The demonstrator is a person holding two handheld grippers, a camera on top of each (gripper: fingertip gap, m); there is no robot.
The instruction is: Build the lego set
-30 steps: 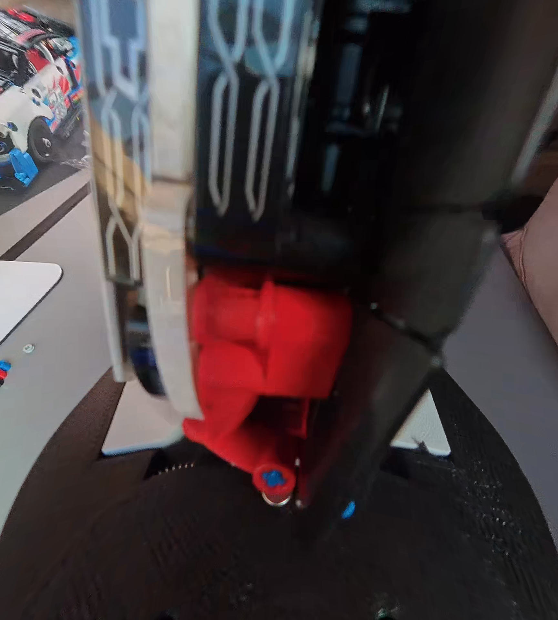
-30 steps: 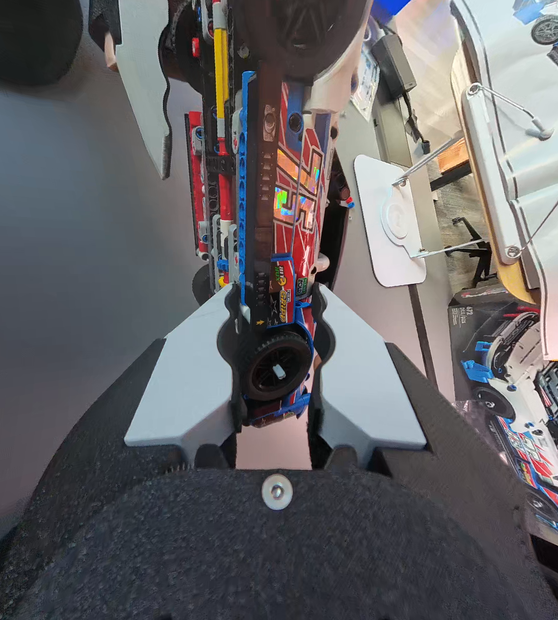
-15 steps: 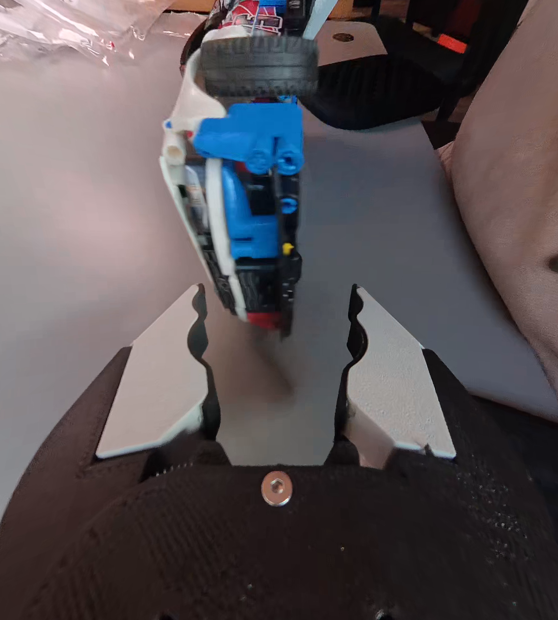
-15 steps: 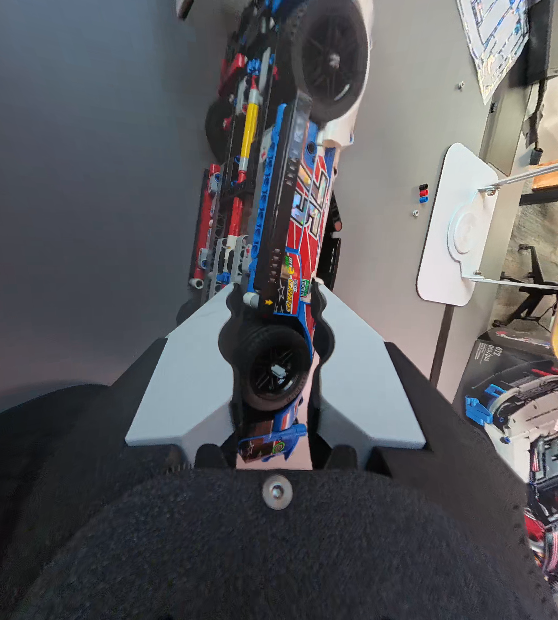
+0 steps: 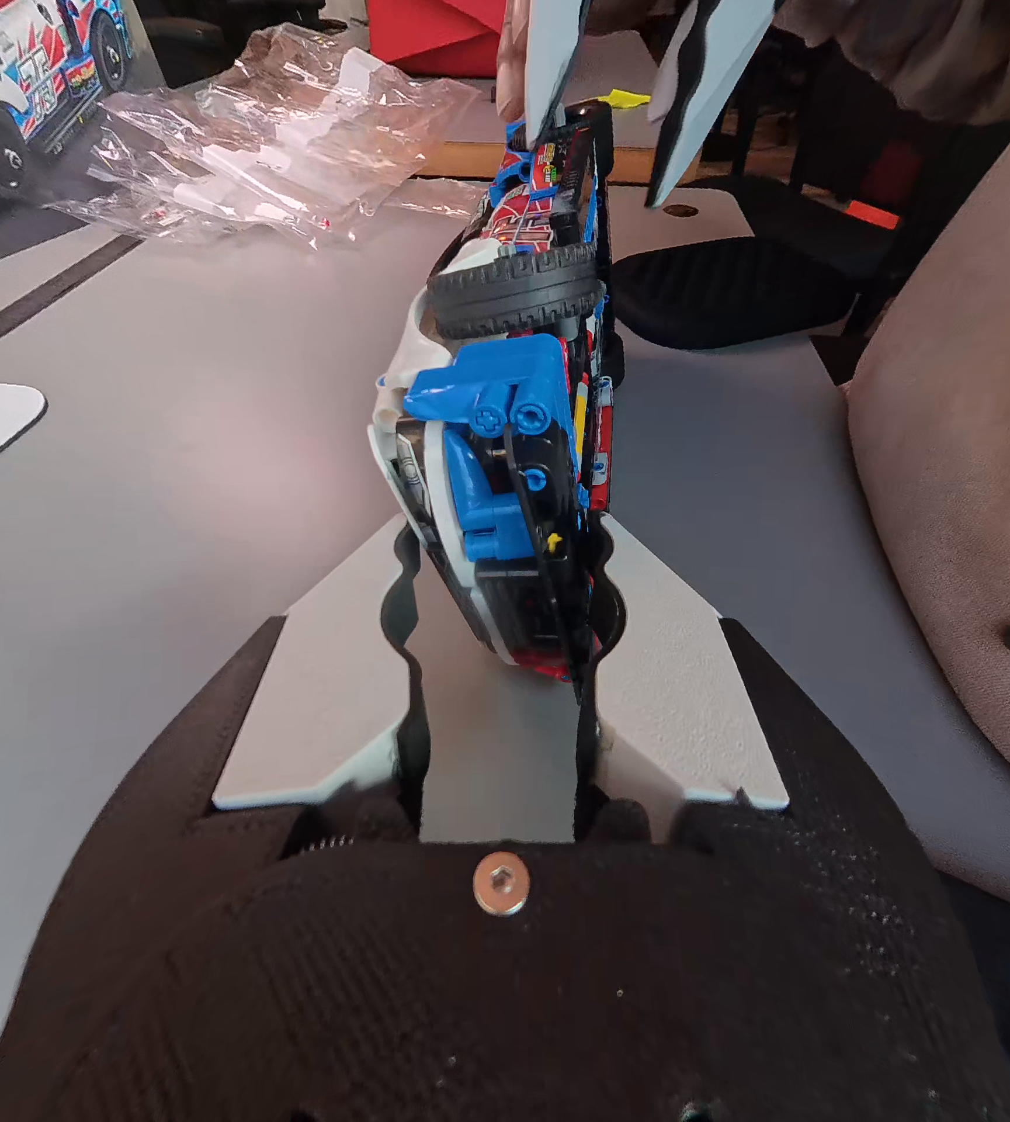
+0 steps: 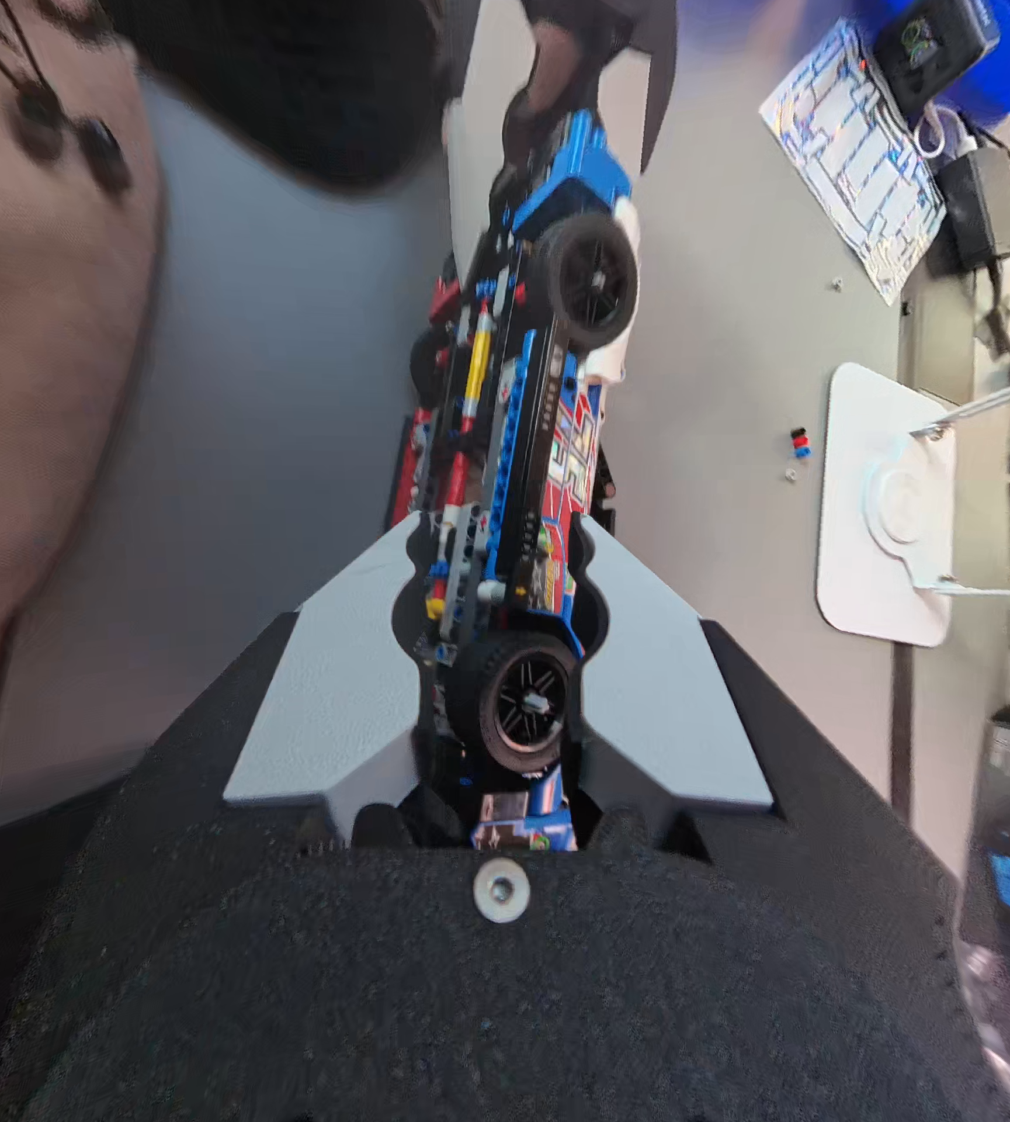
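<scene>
lego race car (image 5: 520, 461) spans lengthwise between both: left gripper (image 5: 505, 598) narrowing around its nose, right gripper (image 6: 499, 607) clamped on its tail.

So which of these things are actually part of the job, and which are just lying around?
In use:
- Lego car, gripped at both ends
- left gripper
- right gripper
- small loose bricks, possibly spare parts
- sticker sheet

Lying about:
- empty plastic bags
- box with the car picture
- white stand base
- black power adapter

Close wrist views, facing each other from opposite ends of lego car (image 5: 514, 461), grey table (image 5: 186, 425) shared
</scene>
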